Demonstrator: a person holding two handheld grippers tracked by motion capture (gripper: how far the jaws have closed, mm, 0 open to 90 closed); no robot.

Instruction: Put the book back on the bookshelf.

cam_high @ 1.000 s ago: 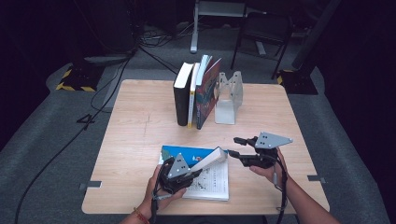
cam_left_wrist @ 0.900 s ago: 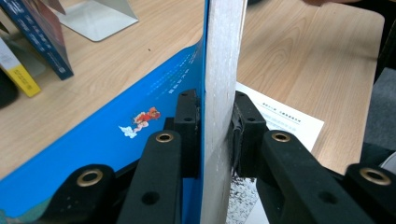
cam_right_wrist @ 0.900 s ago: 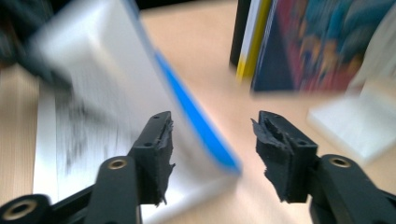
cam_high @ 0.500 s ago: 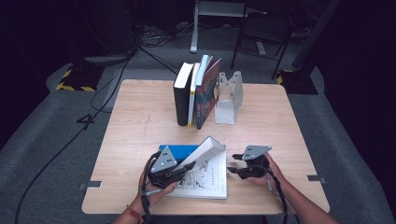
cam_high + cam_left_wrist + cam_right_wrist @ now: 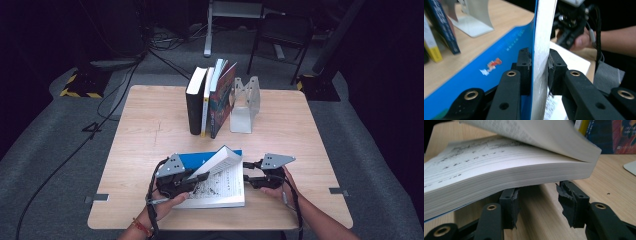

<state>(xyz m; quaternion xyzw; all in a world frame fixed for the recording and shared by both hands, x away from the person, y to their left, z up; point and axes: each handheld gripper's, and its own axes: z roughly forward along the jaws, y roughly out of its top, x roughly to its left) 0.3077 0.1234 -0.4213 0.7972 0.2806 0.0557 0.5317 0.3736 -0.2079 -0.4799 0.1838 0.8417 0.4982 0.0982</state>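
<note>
Open book point(image 5: 220, 182), lying flat on the table point(image 5: 310, 125) between my two tools, its blue cover point(image 5: 474, 72) and front block of pages lifted. My left gripper point(image 5: 540, 67) clamps that lifted block edge-on, one pad on the cover side and one on the page side, holding it tilted above the lower pages point(image 5: 486, 177). My right gripper point(image 5: 537, 205) sits low at the book's outer edge, its jaws part-way apart and just closing, with bare wood between them and the lower page block resting above the pads, not pinched. Step in hand, as I judge it: closing or turning the book with the left tool while the right steadies the edge. Next move calls for carrying the held block over without letting pages slip. Beyond my grippers: upright books point(image 5: 210, 100) against a metal bookend point(image 5: 245, 105)
</note>
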